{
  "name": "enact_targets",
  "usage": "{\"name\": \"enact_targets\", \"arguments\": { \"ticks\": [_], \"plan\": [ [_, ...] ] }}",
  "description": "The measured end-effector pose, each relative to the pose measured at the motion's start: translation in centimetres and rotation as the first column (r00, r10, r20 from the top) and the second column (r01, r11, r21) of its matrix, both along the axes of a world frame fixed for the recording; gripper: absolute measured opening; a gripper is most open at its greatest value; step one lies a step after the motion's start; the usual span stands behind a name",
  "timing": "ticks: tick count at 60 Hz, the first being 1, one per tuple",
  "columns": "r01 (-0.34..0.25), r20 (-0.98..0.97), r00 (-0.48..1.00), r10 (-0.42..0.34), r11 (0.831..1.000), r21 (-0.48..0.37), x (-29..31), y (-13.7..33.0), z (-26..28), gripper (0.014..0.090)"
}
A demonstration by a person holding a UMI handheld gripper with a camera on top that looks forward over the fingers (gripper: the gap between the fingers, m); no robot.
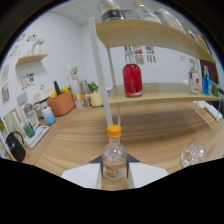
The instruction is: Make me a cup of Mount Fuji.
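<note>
— Gripper (115, 172) fingers pinching small bottle (114, 159) with orange cap (114, 131), over wooden counter (150, 140).
— Risk?
— Could slip (smooth glass) or knock clear glass (196, 150), off to its right, if swung carelessly.

- I see my gripper (115, 172) with its 2 fingers pressed on a small clear bottle (114, 159) with an orange cap (114, 131).
- At 12 o'clock beyond it, a red bottle (132, 79) stands on the lower wooden shelf (165, 93).
- At 3 o'clock, a clear glass (194, 150) rests on the wooden table (155, 135).
- At 10 o'clock, an orange pot (62, 103).
</note>
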State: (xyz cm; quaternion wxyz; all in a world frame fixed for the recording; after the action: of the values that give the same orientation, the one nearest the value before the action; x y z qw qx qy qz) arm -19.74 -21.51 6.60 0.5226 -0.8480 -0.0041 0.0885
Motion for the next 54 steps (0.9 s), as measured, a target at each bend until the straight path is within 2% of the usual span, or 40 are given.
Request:
{"name": "enact_targets", "arguments": {
  "ticks": [11, 26, 45, 49, 54],
  "plan": [
    [-0.009, 0.052, 0.999, 0.015, 0.995, -0.097, -0.6, 0.1, -4.3, 0.035],
    [-0.005, 0.06, 0.998, 0.016, 0.983, -0.183, -0.5, 0.1, -5.9, 0.0357],
    [-0.035, 0.121, 0.991, 0.054, 0.987, -0.157, -0.4, -1.1, -5.5, 0.0375],
    [-0.042, 0.135, 0.989, 0.057, 0.993, -0.113, -0.3, -1.1, -4.6, 0.0431],
    [-0.081, 0.15, 0.984, 0.097, 0.991, -0.109, -0.8, -1.8, -4.2, 0.0513]
  ]
}}
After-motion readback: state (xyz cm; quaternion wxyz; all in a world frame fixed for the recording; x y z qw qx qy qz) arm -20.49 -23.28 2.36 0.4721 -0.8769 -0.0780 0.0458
